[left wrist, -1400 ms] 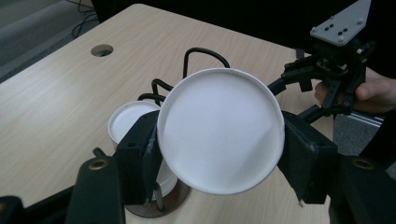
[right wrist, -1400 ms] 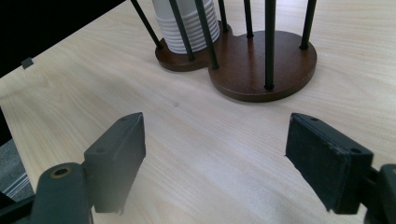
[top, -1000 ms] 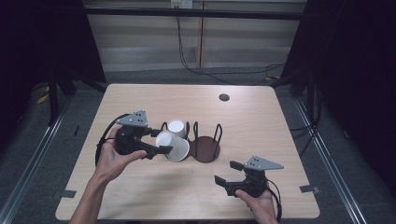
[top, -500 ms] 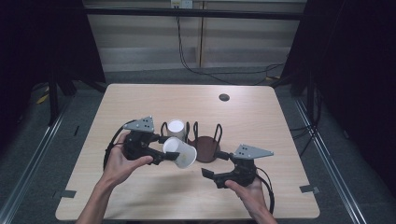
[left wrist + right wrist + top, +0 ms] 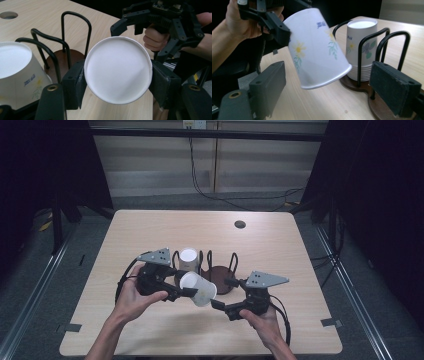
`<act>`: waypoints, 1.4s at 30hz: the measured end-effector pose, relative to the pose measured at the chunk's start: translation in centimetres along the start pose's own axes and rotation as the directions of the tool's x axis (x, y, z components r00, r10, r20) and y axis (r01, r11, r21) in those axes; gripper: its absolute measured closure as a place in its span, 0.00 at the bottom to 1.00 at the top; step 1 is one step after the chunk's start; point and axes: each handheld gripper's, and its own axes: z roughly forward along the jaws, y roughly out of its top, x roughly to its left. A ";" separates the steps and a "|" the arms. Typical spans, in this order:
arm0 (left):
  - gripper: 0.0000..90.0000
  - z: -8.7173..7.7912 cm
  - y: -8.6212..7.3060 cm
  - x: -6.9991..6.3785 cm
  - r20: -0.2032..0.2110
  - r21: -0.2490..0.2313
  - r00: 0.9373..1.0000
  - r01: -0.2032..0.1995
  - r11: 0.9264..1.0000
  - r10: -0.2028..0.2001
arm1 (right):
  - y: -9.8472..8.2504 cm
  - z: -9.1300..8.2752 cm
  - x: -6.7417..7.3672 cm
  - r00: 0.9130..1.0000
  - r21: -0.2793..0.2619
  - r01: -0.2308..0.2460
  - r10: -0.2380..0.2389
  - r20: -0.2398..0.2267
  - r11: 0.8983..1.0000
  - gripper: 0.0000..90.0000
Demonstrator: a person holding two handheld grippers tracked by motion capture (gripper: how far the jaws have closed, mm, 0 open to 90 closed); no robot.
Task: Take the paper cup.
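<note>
Between the claws: the paper cup [image 5: 198, 289], clamped in the left claw [image 5: 186, 291], lies tilted across the gap, its rim just before the right claw [image 5: 219, 306], whose jaws stand wide apart.
Behind the cup: the wire rack [image 5: 215, 266] on its brown base, its upright loops barring a straight pass.
Rack's left bay: taken by a stack of cups [image 5: 188, 260].
Rack's right bay: bare base between the loops.
Far worktop [image 5: 165, 227]: bare wood, but for a small round hole [image 5: 240, 224].
Near edge: bare beneath both hands.
</note>
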 end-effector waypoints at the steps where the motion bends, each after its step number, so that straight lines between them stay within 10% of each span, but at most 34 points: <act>1: 0.41 0.1 0.0 0.0 0.008 -0.006 1.000 0.005 1.000 -0.005 | 0.1 -0.2 0.0 1.000 -0.005 0.004 -0.004 0.007 1.000 0.16; 28: 0.41 2.3 0.4 -1.2 0.088 0.045 0.996 0.001 0.999 -0.005 | -1.5 2.7 1.3 0.989 0.063 0.128 -0.123 -0.079 0.990 0.28; 42: 0.39 2.8 -0.3 -0.4 0.089 0.033 0.995 0.036 0.999 -0.039 | -1.5 2.9 1.0 0.994 0.110 0.089 -0.081 -0.075 0.990 0.34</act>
